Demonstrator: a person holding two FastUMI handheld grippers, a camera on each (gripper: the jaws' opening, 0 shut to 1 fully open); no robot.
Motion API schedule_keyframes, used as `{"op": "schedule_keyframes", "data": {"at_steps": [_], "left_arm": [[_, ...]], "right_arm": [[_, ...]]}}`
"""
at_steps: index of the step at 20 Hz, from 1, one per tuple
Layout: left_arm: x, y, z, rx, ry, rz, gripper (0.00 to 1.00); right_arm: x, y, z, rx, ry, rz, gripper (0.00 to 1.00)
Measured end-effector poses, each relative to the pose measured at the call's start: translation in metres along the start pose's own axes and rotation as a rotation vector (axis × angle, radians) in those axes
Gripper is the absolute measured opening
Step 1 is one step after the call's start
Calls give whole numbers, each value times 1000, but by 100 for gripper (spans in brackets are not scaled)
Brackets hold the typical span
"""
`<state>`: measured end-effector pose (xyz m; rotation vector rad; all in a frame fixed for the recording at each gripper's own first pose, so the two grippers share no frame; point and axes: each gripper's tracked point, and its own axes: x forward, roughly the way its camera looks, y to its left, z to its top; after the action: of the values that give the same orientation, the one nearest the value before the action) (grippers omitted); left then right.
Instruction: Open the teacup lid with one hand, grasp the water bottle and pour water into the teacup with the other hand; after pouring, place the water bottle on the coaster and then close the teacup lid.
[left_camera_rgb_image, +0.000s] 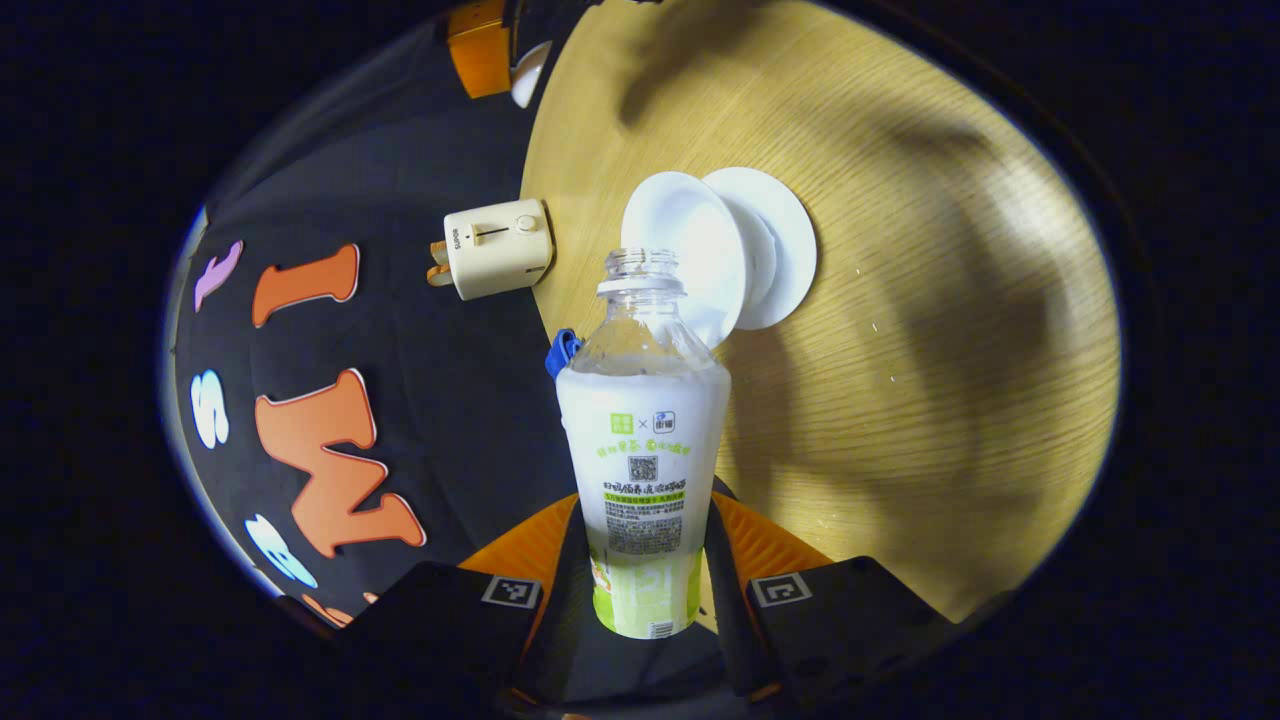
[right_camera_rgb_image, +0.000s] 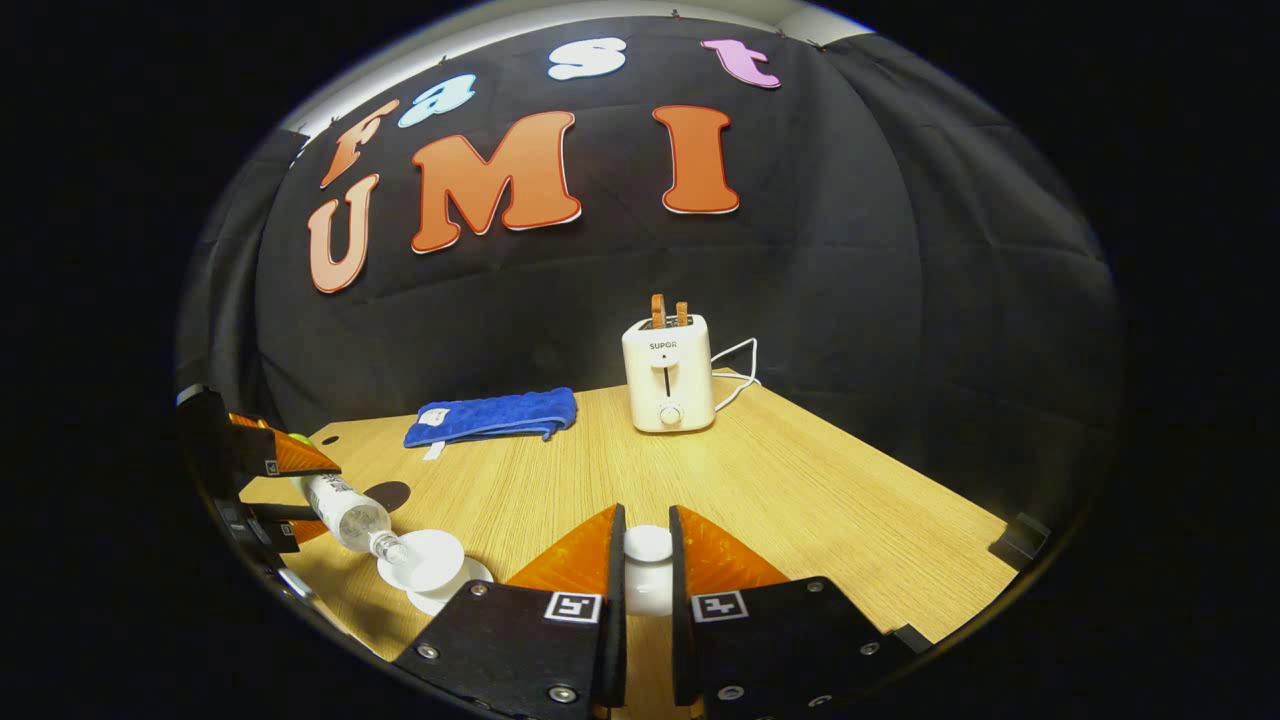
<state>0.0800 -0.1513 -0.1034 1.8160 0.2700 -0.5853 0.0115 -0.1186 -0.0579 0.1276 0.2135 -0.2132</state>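
Now your left claw (left_camera_rgb_image: 645, 590) grips the bottle (left_camera_rgb_image: 645, 440) tipped over the open teacup (left_camera_rgb_image: 690, 255); your right claw (right_camera_rgb_image: 645, 570) pinches the lid (right_camera_rgb_image: 647, 545); coaster and closing remain.

The toaster (right_camera_rgb_image: 668, 375) carries the brand word "SUPOR" on its front, above the lever slot; in the left gripper view the same word runs along its side (left_camera_rgb_image: 498, 247), turned sideways. The bottle (left_camera_rgb_image: 645, 470) wears a white and green label with a small logo pair joined by an "×", a square code patch and lines of print too small to read. Each gripper finger bears a black-and-white square marker (right_camera_rgb_image: 573, 607).
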Motion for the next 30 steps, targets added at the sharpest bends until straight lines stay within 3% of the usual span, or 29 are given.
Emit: {"op": "schedule_keyframes", "data": {"at_steps": [1,5,6,9,10,13,15,16,18,19,21,23,24,25,30], "left_arm": [[-2,-3,0,-56,-14,-3,66],[0,-8,5,-302,-49,-15,57],[0,-7,6,-362,-57,-4,66],[0,2,4,-539,-80,19,57],[4,5,3,-623,-88,15,61],[14,24,2,-896,-131,10,61],[15,34,-15,-1041,-144,38,61],[15,41,-23,-1104,-149,54,57],[15,54,-34,-1236,-179,74,61],[15,61,-42,-1298,-197,81,57],[25,73,-52,-1401,-243,92,61],[38,84,-57,-1510,-286,79,57],[42,91,-62,-1564,-309,84,61],[44,95,-70,-1605,-322,100,57],[73,102,-99,-1693,-334,173,61]], "right_arm": [[0,0,-1,1,1,-2,18],[1,3,-2,4,4,4,18],[1,4,-2,1,5,7,18],[2,10,-3,-5,7,18,18],[3,12,-3,-4,9,21,18],[4,15,-7,-12,16,24,18],[4,19,-8,-20,17,28,19],[5,21,-9,-24,19,32,18],[5,24,-10,-31,22,38,19],[6,26,-11,-33,25,42,19],[6,29,-12,-34,30,52,18],[6,33,-14,-34,35,64,19],[7,35,-15,-34,37,69,14],[8,36,-15,-35,39,70,19],[10,34,-18,-39,47,66,19]]}}
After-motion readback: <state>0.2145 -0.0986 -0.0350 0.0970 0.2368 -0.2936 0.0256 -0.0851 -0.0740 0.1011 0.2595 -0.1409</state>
